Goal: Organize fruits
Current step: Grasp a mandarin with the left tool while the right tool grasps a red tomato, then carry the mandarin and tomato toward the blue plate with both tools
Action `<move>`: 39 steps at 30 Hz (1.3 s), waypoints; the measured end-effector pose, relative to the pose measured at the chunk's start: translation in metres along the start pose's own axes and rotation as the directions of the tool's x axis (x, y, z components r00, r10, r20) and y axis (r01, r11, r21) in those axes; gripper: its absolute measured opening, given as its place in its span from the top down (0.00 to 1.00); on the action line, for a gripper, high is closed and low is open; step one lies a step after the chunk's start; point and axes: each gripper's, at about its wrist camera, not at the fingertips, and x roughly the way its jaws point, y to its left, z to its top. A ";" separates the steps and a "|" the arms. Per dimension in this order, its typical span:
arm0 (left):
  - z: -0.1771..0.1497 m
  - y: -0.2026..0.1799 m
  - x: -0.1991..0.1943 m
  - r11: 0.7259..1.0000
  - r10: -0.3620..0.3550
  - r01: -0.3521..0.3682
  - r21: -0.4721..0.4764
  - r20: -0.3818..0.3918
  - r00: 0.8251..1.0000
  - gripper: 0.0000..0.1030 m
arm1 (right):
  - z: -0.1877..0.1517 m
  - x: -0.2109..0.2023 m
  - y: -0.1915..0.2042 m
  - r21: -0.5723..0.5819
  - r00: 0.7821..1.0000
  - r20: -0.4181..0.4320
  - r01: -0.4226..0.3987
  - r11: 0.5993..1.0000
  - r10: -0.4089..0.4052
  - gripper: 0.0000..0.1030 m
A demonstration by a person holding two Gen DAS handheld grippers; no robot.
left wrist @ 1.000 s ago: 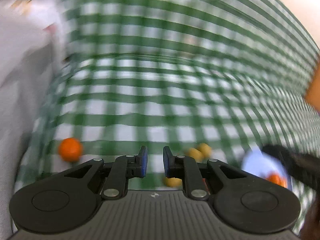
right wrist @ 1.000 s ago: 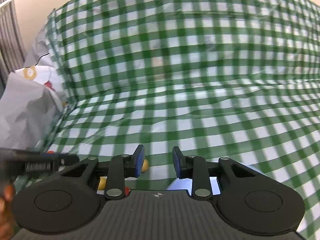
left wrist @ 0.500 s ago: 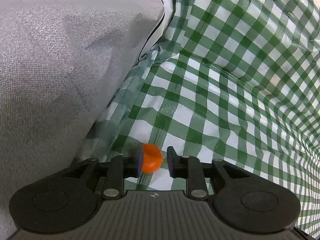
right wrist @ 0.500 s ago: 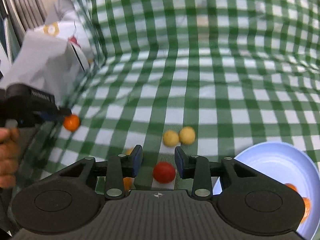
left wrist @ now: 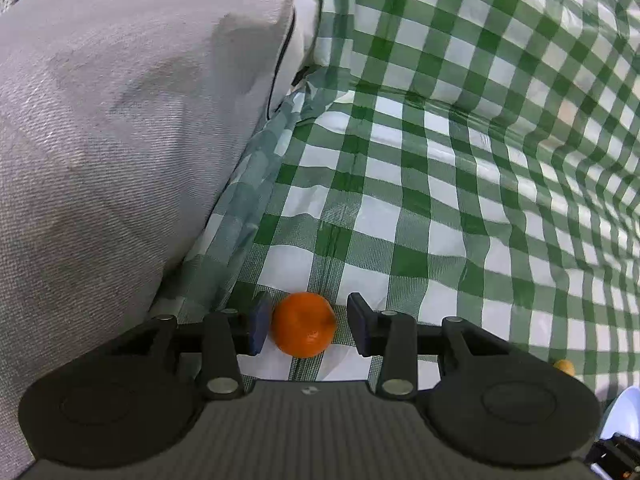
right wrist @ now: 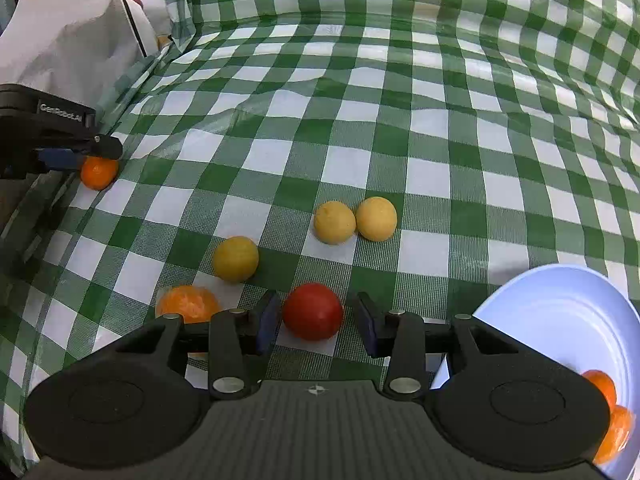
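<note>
Left gripper (left wrist: pixel 306 328) spread, just opening, straddling orange (left wrist: pixel 304 324) near cloth's left edge; right gripper (right wrist: pixel 316 320) likewise spread around red fruit (right wrist: pixel 313 311); neither pinching.

Checked tablecloth (right wrist: pixel 400 120) bears fruits (right wrist: pixel 334 222) and plate (right wrist: pixel 560 304).

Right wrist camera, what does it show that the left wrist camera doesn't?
Only the right wrist view shows the right gripper open around a red fruit, three yellow fruits, two of them touching and a third apart, and a peeled orange piece on the cloth.

Only the left wrist view shows the left gripper from behind, its jaws just opened, not pressing.

Both show the small orange between the left gripper's fingers, the grey bag, the checked cloth and the pale blue bowl.
</note>
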 end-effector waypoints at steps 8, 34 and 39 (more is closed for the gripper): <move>-0.008 -0.002 0.001 0.998 0.056 -0.057 0.023 0.027 0.998 0.62 | 0.000 -0.007 -0.003 0.000 0.999 0.034 0.003 1.000 -0.003 0.69; -0.094 -0.082 -0.150 0.942 -0.272 0.218 0.255 0.200 0.941 0.62 | -0.053 -0.172 -0.092 0.221 0.919 0.359 0.086 0.972 -0.163 0.69; -0.113 -0.107 -0.163 0.914 -0.337 0.274 0.298 0.186 0.923 0.62 | -0.072 -0.195 -0.116 0.238 0.914 0.353 0.117 0.964 -0.198 0.69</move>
